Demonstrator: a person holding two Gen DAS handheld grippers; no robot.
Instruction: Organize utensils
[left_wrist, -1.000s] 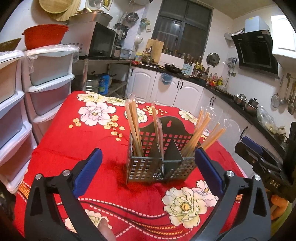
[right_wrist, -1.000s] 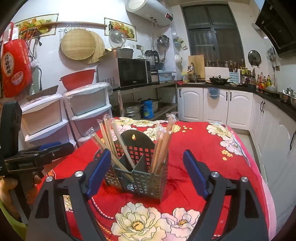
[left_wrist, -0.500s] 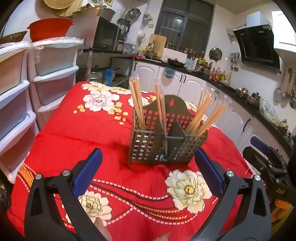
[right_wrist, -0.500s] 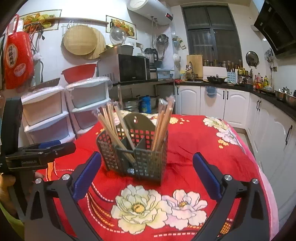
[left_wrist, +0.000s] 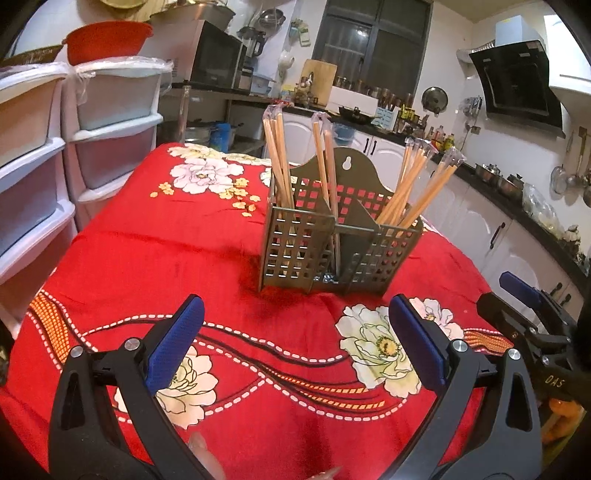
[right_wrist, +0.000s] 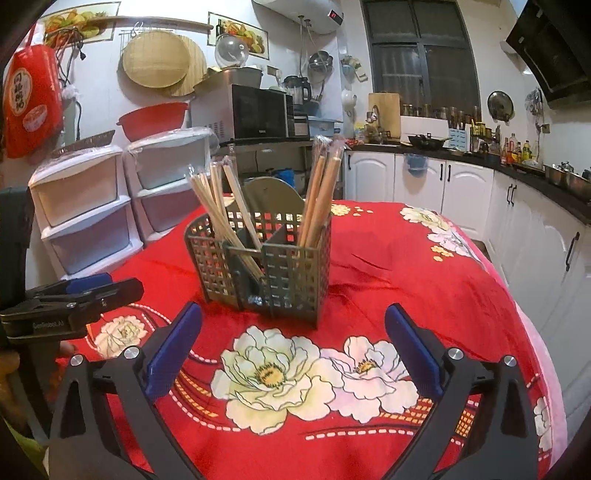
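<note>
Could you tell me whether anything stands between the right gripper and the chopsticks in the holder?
Nothing visible does. Only bare red tablecloth lies between the open right gripper and the utensil holder with its chopsticks. The left gripper sits off to one side, clear of that path.

Utensil caddy (left_wrist: 340, 247) upright on tablecloth (left_wrist: 155, 258), near table centre. Chopsticks (left_wrist: 279, 158) standing in its left, middle and right compartments. Drawer units (left_wrist: 110, 122) left of table; counter cabinets (right_wrist: 443, 184) behind. Left gripper (left_wrist: 295, 339) and right gripper (right_wrist: 293, 343) before caddy, apart from it.
</note>
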